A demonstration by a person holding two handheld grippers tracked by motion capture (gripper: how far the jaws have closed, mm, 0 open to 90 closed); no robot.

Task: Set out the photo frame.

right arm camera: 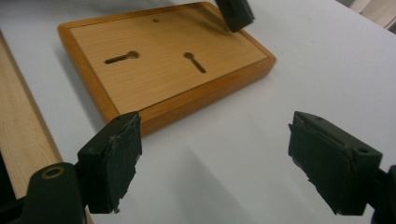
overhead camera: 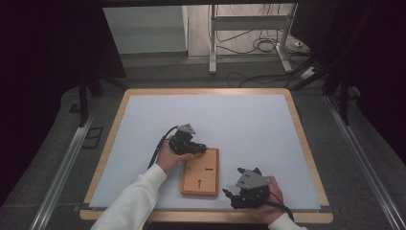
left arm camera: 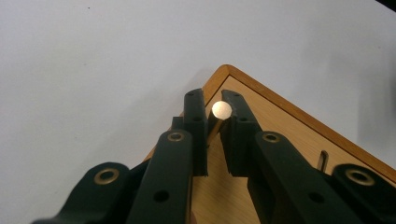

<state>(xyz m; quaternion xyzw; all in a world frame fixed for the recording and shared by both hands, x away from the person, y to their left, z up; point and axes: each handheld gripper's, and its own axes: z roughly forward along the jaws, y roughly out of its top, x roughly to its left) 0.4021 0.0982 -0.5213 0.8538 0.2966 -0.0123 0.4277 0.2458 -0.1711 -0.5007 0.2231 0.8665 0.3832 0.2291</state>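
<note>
Looking down from the high view, I see the wooden board (overhead camera: 201, 172) lying flat on the white mat (overhead camera: 239, 124) of the table (overhead camera: 306, 143), near the front edge and between my two hands. My left tongs (overhead camera: 195, 149) sit at the board's far left corner. In the left gripper view their jaws are nearly together, pinching a small wooden peg (left arm camera: 219, 114) whose pale round end faces the camera; the peg stands just over that corner of the board (left arm camera: 280, 121). I cannot tell whether the peg's lower end touches the board.

My right tongs (overhead camera: 234, 199) hover just right of the board's near right corner, close to the table's front edge. In the right gripper view their jaws are spread wide with only bare mat (right arm camera: 224, 158) between them, apart from the board (right arm camera: 163, 60). That view shows two keyhole-shaped slots (right arm camera: 121, 57) cut into the board's top, a small round hole near its far edge, and the tip of the left tongs (right arm camera: 236, 14) at the far corner.
</note>
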